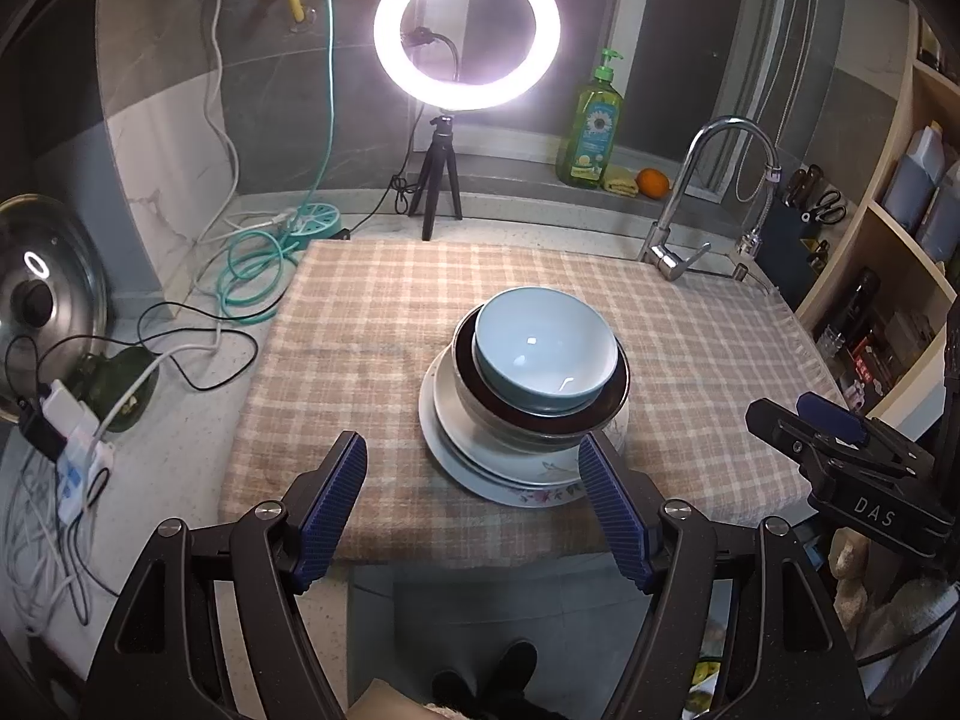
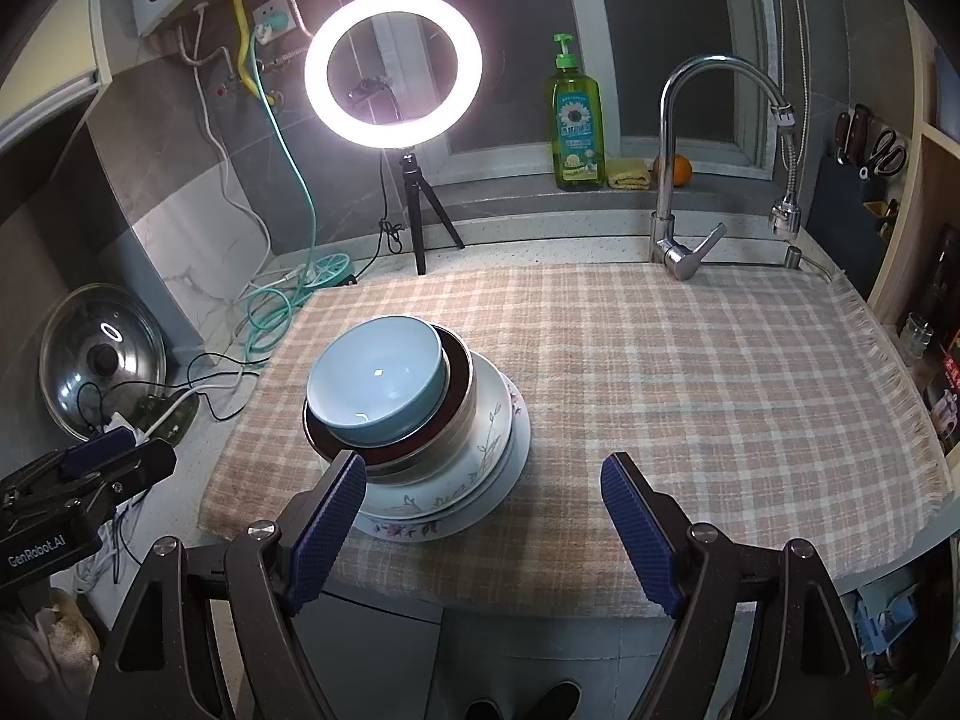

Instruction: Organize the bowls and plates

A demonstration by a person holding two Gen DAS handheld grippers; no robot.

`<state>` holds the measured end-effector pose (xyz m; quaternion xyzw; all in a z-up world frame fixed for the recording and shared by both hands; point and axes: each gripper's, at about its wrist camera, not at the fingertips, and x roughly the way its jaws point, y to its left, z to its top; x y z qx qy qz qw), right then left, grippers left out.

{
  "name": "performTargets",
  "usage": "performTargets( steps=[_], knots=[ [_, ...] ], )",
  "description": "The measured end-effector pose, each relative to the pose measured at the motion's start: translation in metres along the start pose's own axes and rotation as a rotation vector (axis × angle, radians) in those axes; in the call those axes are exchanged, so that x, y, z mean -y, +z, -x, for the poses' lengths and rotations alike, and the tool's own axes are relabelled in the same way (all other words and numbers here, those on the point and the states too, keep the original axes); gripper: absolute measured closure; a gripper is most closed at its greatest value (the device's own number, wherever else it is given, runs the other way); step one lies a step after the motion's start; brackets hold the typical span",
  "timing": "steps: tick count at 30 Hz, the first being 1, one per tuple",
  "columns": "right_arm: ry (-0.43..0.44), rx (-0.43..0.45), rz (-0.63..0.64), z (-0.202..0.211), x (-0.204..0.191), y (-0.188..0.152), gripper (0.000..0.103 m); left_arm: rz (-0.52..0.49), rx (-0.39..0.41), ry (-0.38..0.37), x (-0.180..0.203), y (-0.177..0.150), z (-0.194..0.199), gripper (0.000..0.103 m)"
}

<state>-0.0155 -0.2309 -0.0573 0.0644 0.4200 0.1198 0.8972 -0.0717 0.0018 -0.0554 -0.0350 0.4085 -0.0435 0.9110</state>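
Observation:
A stack of dishes stands on the checked cloth (image 1: 372,324). A light blue bowl (image 1: 543,354) sits on top, inside a dark-rimmed bowl (image 1: 606,405), on white floral plates (image 1: 516,480). The same stack shows in the right wrist view, with the blue bowl (image 2: 378,384) over the floral plates (image 2: 492,438). My left gripper (image 1: 474,468) is open and empty, just in front of the stack. My right gripper (image 2: 483,486) is open and empty, right of the stack's front edge. The right gripper also shows at the right of the left wrist view (image 1: 828,432).
A ring light on a tripod (image 1: 467,30) stands behind the cloth. A faucet (image 1: 708,192), a green soap bottle (image 1: 591,132) and an orange (image 1: 652,182) are at the back right. A glass pot lid (image 1: 42,300) and cables (image 1: 180,348) lie left. Shelves (image 1: 900,252) stand right.

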Motion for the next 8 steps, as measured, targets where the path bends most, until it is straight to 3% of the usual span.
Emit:
performTargets(
  steps=[8],
  knots=[
    [-0.001,-0.004,-0.008,-0.0005,0.0013,-0.0017,0.026,-0.015,0.016,0.009,0.0005,0.0001,0.0014,0.030]
  ],
)
